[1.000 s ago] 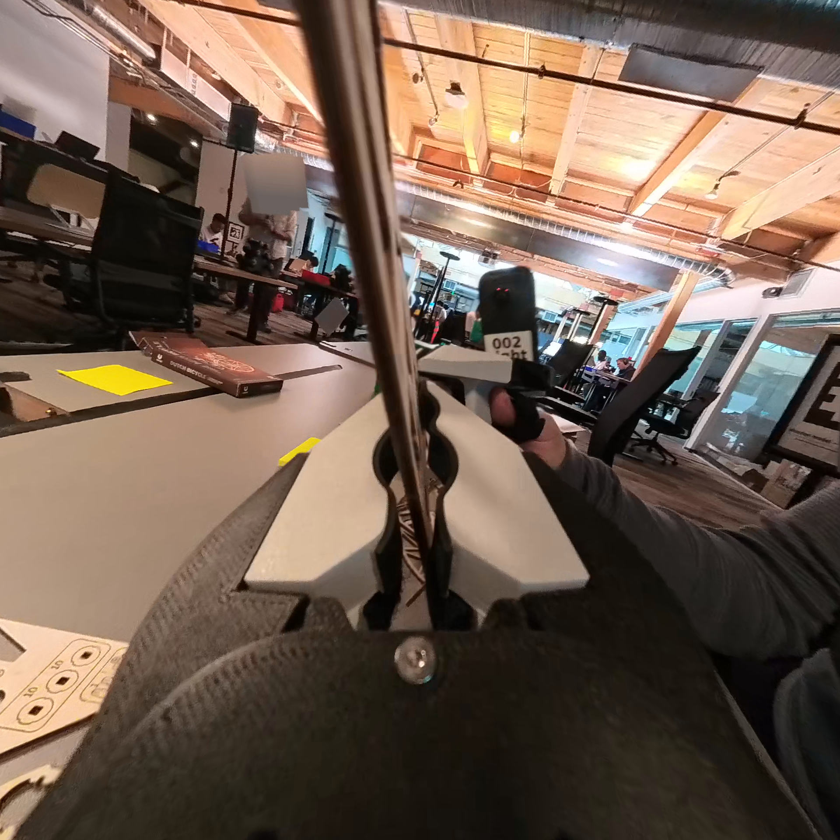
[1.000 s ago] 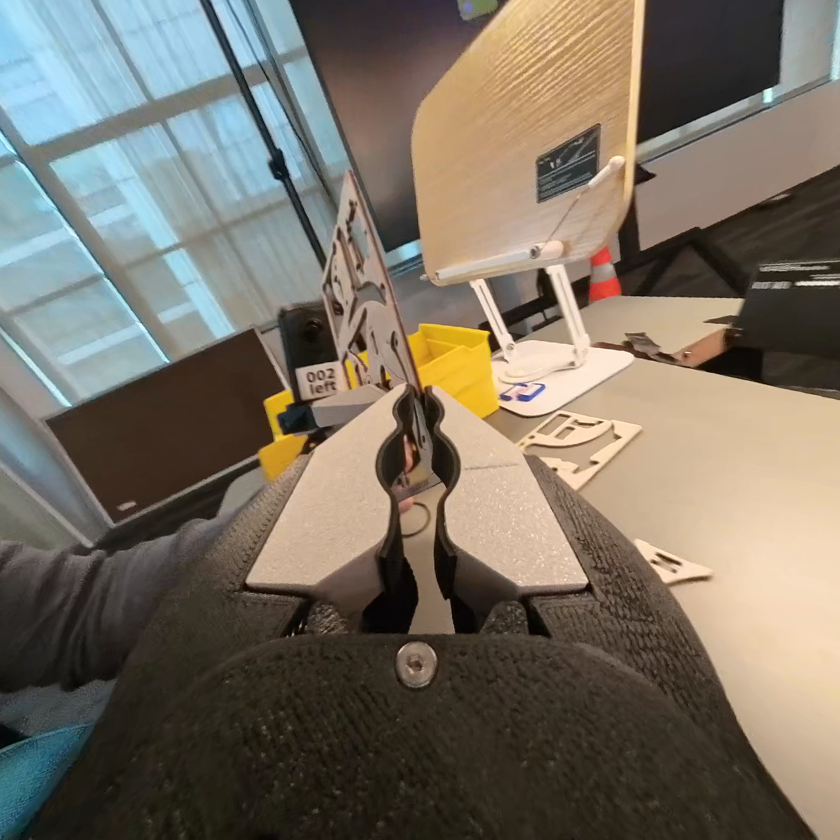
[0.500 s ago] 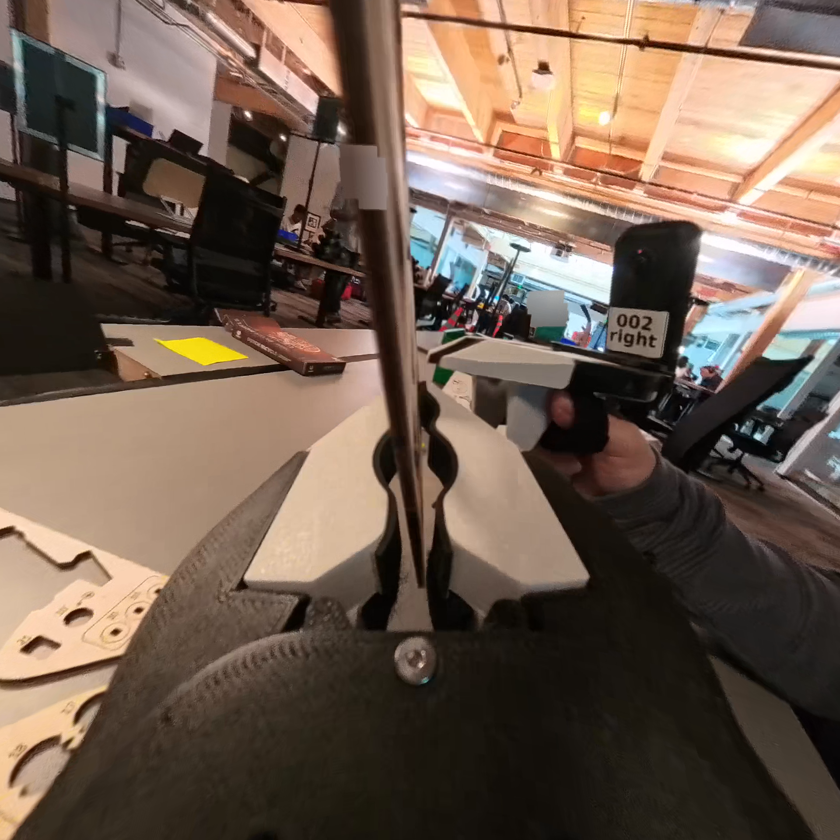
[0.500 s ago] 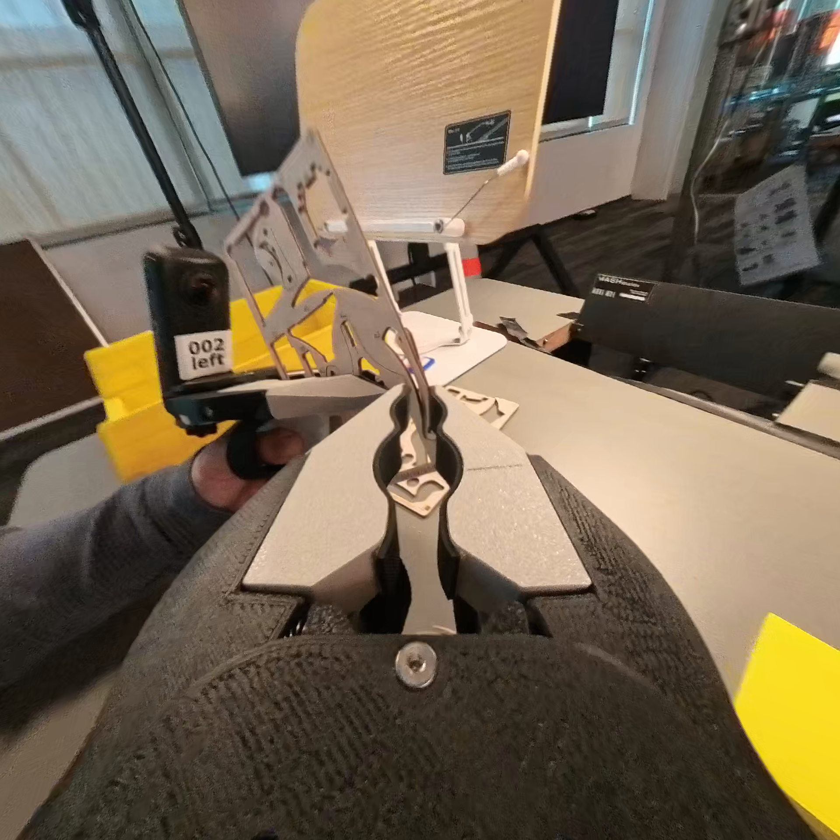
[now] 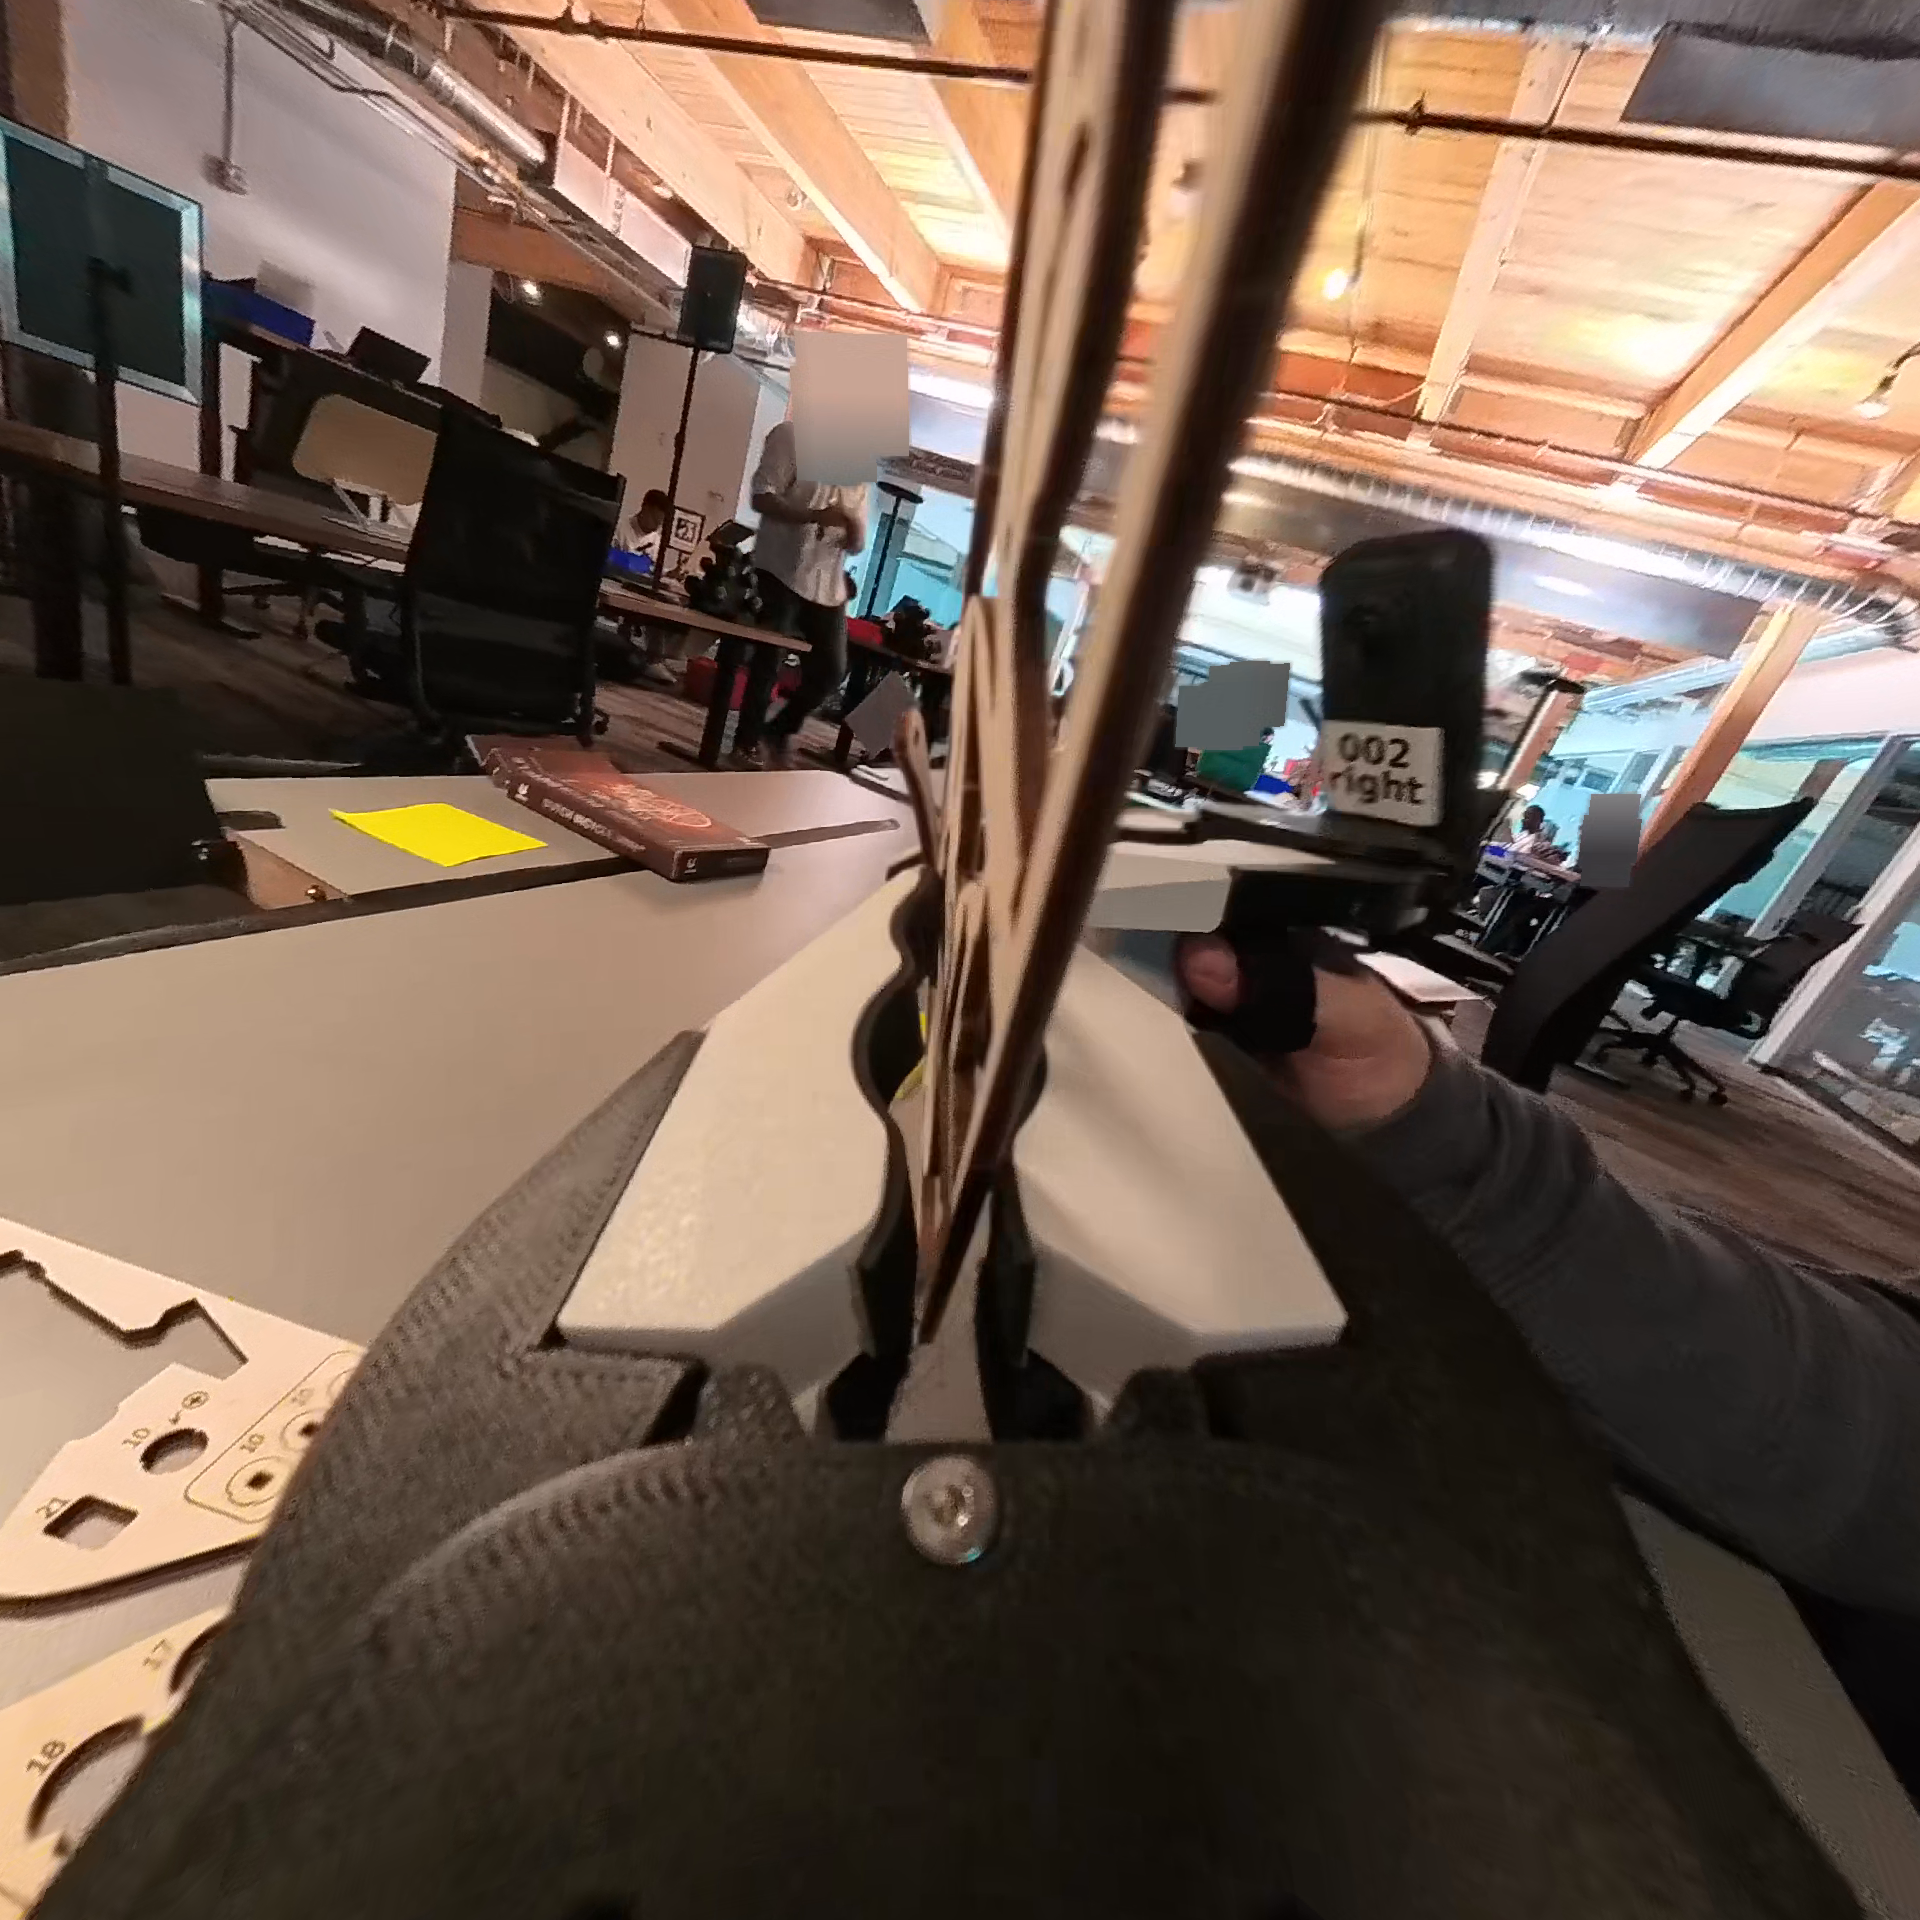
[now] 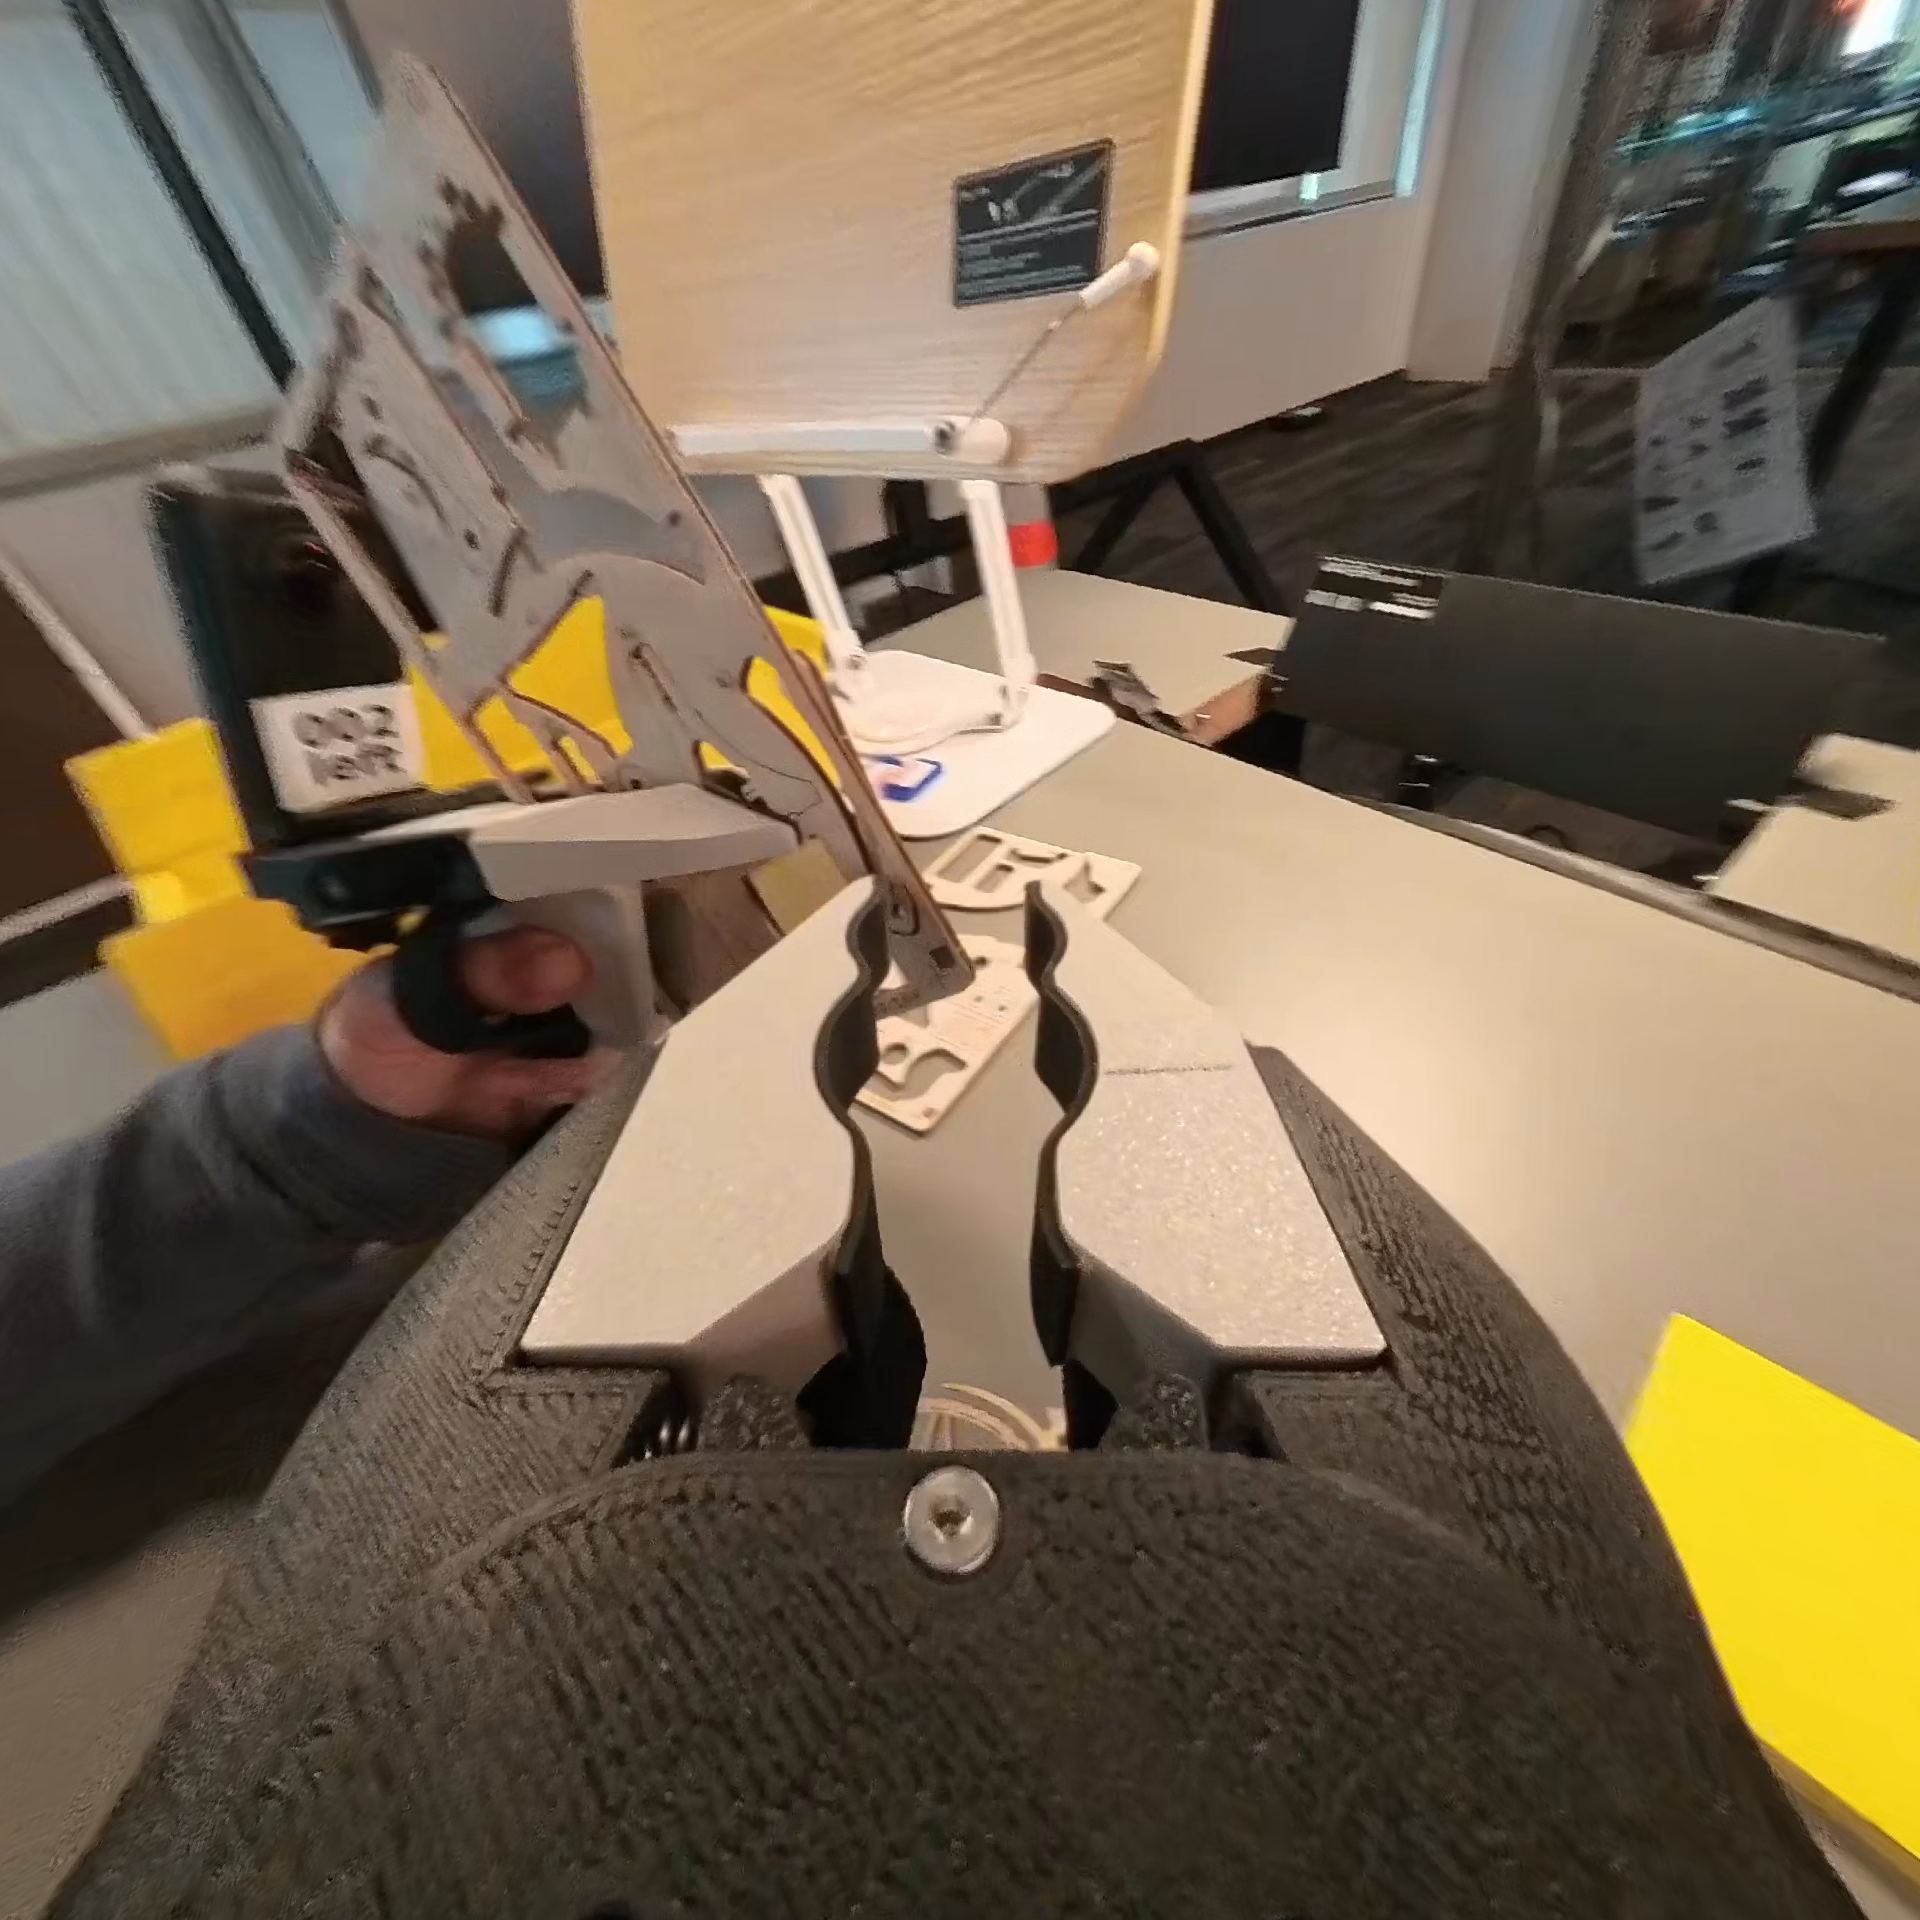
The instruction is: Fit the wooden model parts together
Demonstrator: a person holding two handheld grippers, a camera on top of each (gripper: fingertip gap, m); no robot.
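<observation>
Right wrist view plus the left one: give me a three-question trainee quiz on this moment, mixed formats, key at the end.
1. True or false: the right gripper is clamped on the wooden sheet.
2. Which gripper holds the wooden sheet? A) left gripper B) right gripper C) neither
3. Fill in: the dark box lies on the table beside a ____ sticky note.

Key: 1 false, its jaws stand apart; 2 A; 3 yellow.
</observation>
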